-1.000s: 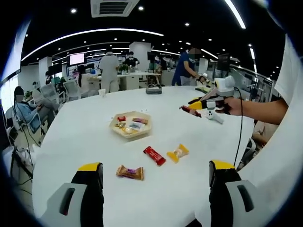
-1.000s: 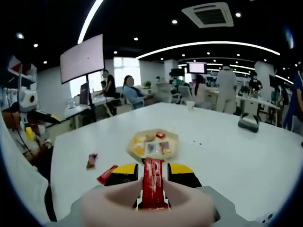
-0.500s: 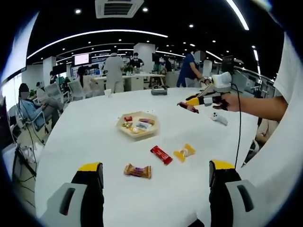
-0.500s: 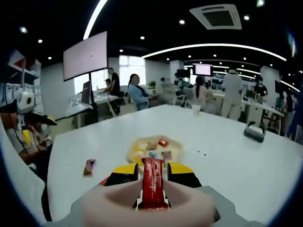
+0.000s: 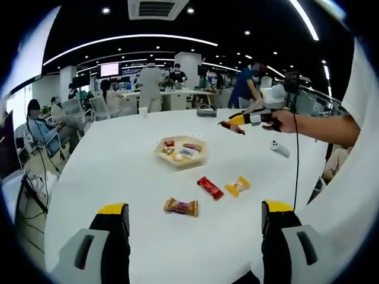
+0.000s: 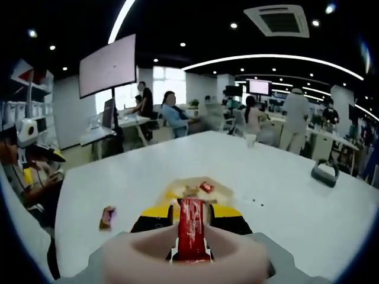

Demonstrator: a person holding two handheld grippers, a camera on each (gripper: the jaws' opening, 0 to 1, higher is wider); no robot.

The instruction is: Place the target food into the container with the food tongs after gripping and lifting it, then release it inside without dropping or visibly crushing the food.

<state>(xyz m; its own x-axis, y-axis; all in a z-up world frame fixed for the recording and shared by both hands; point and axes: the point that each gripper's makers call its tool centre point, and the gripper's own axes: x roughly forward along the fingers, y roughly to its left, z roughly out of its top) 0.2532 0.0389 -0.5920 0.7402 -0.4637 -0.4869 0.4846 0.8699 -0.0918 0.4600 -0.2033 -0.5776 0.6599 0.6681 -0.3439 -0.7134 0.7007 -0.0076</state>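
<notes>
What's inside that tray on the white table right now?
The tray holds several small wrapped snacks, among them a red one. In the right gripper view, the right gripper and its red bar cover the tray's near part, so the contents there cannot be seen.

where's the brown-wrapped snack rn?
In the left gripper view, the brown-wrapped snack lies on the white table, nearest the camera, just left of the red bar and yellow snack, below the tray.
</notes>
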